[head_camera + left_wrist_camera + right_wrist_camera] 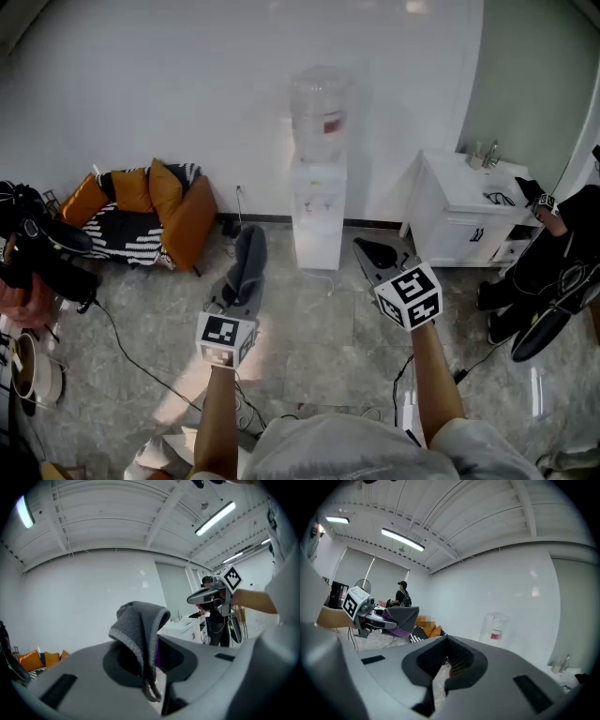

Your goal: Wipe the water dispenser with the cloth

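The white water dispenser (319, 211) with a clear bottle (319, 111) on top stands against the far wall; it also shows in the right gripper view as dispenser (494, 629). My left gripper (246, 274) is shut on a grey cloth (249, 260), held up some way short of the dispenser and left of it. That cloth (139, 632) drapes over the left gripper (151, 670) between its jaws. My right gripper (373, 253) is shut with nothing in it, level with the left one, below and right of the dispenser. The right gripper (444, 668) sees the cloth (402, 617).
An orange cushioned seat (150, 211) sits at the left wall. A white sink cabinet (464, 211) stands right of the dispenser, with a person in black (553, 272) beside it. Black bags (37, 253) and a pot (28, 370) lie far left. Cables cross the floor (309, 328).
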Motion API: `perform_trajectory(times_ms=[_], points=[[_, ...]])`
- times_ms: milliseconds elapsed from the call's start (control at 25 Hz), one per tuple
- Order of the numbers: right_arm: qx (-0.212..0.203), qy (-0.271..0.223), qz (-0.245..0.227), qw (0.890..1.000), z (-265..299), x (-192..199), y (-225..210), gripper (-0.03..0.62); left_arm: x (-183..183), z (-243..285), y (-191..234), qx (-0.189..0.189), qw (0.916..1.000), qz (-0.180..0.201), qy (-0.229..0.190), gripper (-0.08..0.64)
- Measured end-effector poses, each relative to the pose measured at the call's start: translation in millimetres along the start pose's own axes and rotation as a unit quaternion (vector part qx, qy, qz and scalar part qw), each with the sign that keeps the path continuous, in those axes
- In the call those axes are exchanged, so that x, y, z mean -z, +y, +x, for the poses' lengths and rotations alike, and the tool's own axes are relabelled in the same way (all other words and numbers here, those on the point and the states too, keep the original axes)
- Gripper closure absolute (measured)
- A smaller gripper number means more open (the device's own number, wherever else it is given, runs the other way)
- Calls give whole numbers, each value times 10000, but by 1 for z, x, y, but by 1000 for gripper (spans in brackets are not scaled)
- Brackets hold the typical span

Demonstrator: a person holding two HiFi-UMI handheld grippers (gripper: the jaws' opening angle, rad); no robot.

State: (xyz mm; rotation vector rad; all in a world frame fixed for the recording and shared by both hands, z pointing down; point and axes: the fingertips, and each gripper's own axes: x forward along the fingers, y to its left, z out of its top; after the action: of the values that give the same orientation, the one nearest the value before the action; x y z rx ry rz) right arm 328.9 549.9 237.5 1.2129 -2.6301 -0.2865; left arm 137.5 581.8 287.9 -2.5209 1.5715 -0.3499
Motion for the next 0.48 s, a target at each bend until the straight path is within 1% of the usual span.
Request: perform_trajectory(times_ms=[280,480], points=[[27,23,-12,10000,7,-2,3,578,1,-4,11,-36,10000,-35,-25,489],[29,-92,184,9998,10,-7,13,578,8,-12,20,-12,10000,-49,5,489]])
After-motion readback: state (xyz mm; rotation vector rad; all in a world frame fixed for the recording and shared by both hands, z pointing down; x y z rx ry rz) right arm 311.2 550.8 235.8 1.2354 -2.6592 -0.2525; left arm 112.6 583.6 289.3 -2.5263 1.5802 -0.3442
